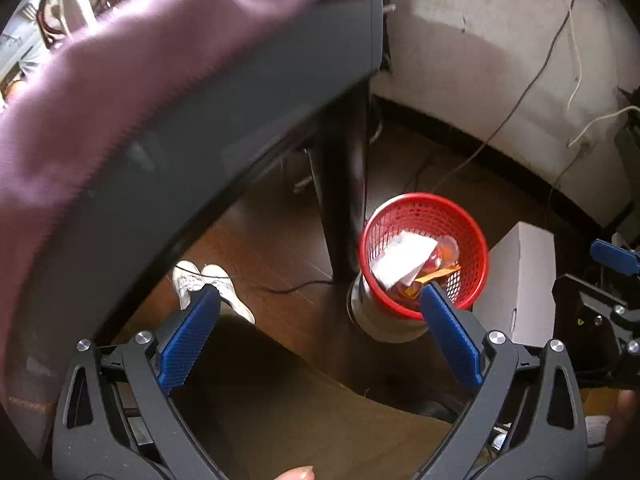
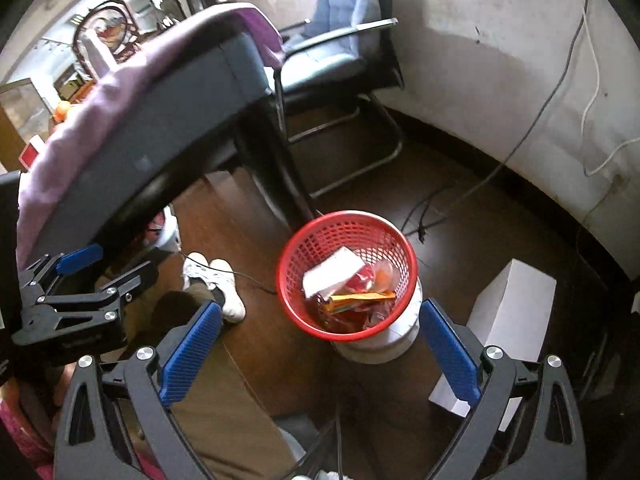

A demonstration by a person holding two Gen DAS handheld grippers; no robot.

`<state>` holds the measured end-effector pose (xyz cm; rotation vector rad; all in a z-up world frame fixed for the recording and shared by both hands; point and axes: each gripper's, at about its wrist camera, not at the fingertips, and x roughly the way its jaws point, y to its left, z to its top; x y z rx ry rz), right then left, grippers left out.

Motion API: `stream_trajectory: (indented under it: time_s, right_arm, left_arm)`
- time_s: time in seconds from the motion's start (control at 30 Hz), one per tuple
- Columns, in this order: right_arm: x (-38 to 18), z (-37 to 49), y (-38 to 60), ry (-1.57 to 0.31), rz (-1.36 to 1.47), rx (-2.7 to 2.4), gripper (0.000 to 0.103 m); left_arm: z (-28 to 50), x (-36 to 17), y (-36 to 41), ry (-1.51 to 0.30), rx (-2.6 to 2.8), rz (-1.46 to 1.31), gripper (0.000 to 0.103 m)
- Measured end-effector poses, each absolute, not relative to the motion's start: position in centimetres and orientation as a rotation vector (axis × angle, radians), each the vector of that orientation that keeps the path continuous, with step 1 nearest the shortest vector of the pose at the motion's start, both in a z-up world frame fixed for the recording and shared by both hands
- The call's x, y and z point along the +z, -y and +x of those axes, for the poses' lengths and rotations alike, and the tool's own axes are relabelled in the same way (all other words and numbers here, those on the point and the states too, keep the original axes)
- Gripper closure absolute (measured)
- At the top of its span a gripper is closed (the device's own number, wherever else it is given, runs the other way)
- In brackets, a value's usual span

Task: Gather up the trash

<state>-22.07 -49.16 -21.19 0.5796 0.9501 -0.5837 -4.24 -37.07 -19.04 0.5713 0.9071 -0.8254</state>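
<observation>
A red mesh waste basket (image 1: pixel 472 236) (image 2: pixel 316 240) stands on a white round base on the dark wood floor beside the table leg. It holds white paper (image 1: pixel 402 258) (image 2: pixel 332 270), orange and red wrappers (image 2: pixel 356 300) and clear plastic. My left gripper (image 1: pixel 320 292) is open and empty, held above the floor with the basket just past its right finger. My right gripper (image 2: pixel 320 308) is open and empty, held above the basket. The left gripper also shows at the left edge of the right wrist view (image 2: pixel 80 280).
A dark table with a purple cloth (image 1: pixel 160 60) (image 2: pixel 120 80) overhangs the left. A white box (image 1: pixel 524 280) (image 2: pixel 512 312) stands right of the basket. A chair (image 2: pixel 340 60) stands behind. Cables (image 2: pixel 440 200) cross the floor. The person's white shoes (image 1: pixel 208 284) (image 2: pixel 216 280) are left of the basket.
</observation>
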Motion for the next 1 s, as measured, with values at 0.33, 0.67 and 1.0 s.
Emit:
stream_trajectory:
  time_s: [0.33,0.67,1.0]
  right_arm:
    - [-25.1,-20.6,51.5,-1.008,0.629,-0.644,0.006]
    - [-26.9,-19.6,52.2,-1.045,0.671,-0.634,0.006]
    - [-27.2,-19.7,52.5,-1.049,0.684,-0.628,0.006]
  left_arm:
    - [-3.0,-22.3,39.8,-0.939,-0.857,0.634,0.007]
    - [-2.8,-23.1,40.6,-0.966,-0.881,0.642,0.007]
    - [-2.8,-23.4,41.0,-0.989,-0.895,0.641,0.007]
